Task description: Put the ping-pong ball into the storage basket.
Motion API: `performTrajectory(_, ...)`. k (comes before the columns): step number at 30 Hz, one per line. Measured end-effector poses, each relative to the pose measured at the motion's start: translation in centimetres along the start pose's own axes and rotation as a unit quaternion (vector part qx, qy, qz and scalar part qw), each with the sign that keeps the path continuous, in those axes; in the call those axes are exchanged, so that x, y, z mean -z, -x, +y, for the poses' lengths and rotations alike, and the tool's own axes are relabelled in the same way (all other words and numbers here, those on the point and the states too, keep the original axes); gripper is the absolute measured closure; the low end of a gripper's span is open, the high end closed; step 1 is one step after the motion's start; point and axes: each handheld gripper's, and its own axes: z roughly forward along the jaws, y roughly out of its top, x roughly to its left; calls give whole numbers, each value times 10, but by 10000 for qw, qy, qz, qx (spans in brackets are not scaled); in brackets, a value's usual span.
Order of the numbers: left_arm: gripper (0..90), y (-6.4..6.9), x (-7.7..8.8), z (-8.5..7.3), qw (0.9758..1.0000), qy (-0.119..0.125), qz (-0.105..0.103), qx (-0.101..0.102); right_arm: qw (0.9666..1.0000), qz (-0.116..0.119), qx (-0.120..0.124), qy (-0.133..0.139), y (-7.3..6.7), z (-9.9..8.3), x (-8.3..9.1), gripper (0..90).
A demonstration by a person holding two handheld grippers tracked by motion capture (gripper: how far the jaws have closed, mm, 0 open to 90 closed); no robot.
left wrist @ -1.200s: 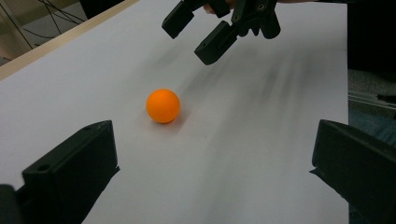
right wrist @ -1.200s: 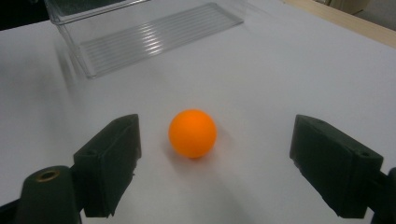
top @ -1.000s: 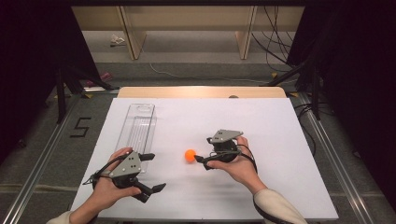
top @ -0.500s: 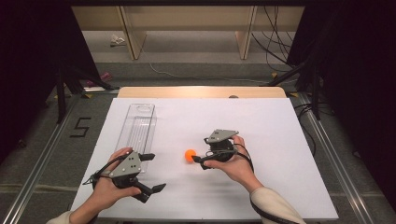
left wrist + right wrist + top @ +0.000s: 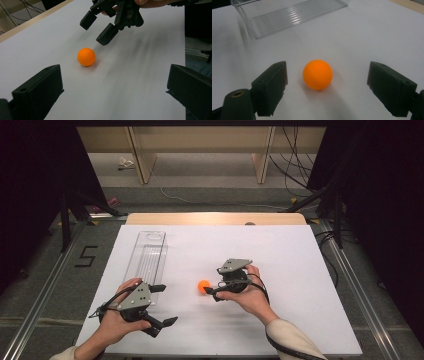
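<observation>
Worktop (image 5: 300, 270): one, white sheet over it, wood edge at 12 o'clock. I count one clear tray (image 5: 147, 260), long and ribbed, lying toward 10 o'clock of centre, with nothing in it that I can see.

Two tools. My left tool (image 5: 162, 306) sits at 7 o'clock, jaws spread wide, holding nothing. My right tool (image 5: 209, 289) sits just right of centre, jaws also well apart, gripping nothing.

One orange ball (image 5: 203, 286), resting on the worktop. In the right gripper view the ball (image 5: 317, 74) lies between my right tool's two jaws, slightly nearer the left one, touching neither. In the left gripper view it (image 5: 86, 57) lies ahead at 11 o'clock, the right tool (image 5: 98, 29) just beyond it.
</observation>
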Motion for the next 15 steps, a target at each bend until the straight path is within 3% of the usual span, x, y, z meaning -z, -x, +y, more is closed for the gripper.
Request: performTrajectory(15, 0, 0, 0, 0, 10000, -4, -18, -5, 9999, 36, 13, -124, -1, 0, -12, 176)
